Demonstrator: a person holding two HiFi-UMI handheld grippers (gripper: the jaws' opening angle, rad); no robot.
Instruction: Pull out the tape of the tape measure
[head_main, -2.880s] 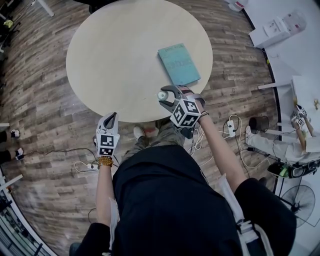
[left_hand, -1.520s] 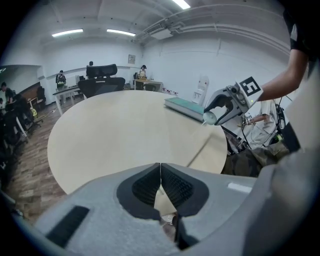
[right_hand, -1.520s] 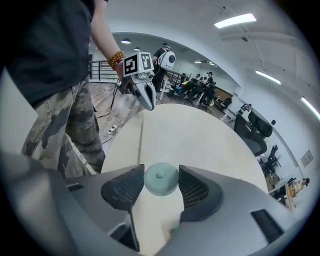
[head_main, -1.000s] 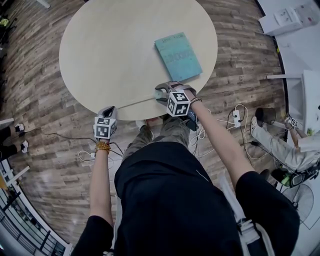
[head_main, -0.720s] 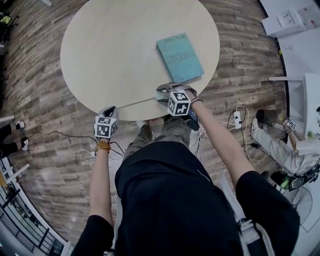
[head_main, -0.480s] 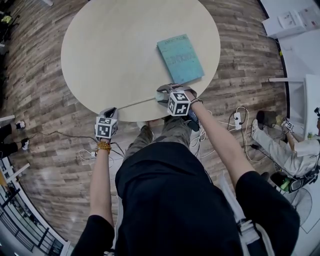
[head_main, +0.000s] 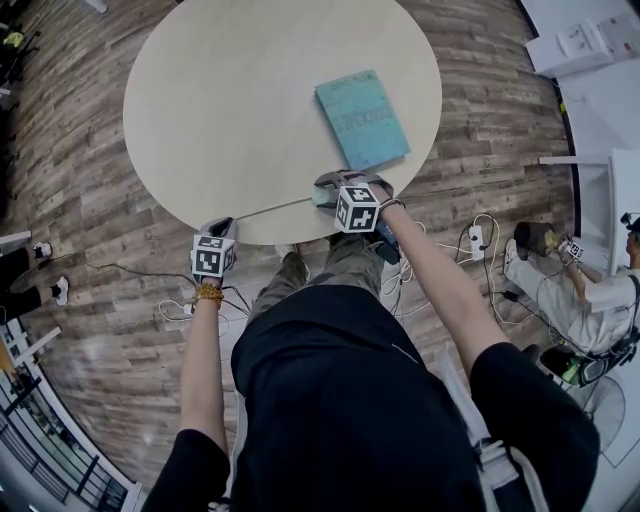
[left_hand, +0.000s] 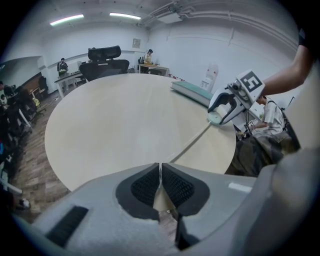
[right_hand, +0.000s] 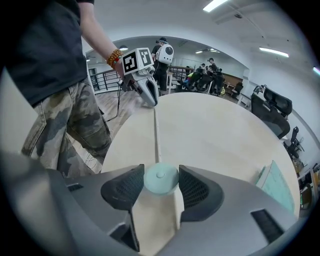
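Observation:
A small round pale-green tape measure (right_hand: 161, 179) sits between the pads of my right gripper (right_hand: 161, 183), which is shut on it at the near edge of the round table (head_main: 240, 100). Its thin tape (head_main: 272, 207) stretches leftward along the table edge to my left gripper (head_main: 226, 223). In the left gripper view the pads (left_hand: 146, 186) press together on the tape's end (left_hand: 160, 170), and the tape (left_hand: 192, 142) runs off to the case (left_hand: 216, 118) in the right gripper (left_hand: 220, 111). The right gripper view shows the left gripper (right_hand: 150, 98) at the tape's (right_hand: 155, 131) far end.
A teal book (head_main: 362, 118) lies on the table just beyond the right gripper. Cables and a power strip (head_main: 472, 240) lie on the wooden floor to the right, near a seated person (head_main: 570, 295). Office chairs (left_hand: 105, 56) and desks stand beyond the table.
Since the earliest frame the left gripper has come up to the table edge and taken the tape's end, and the tape now spans the two grippers. Over the last second nothing visibly shifts.

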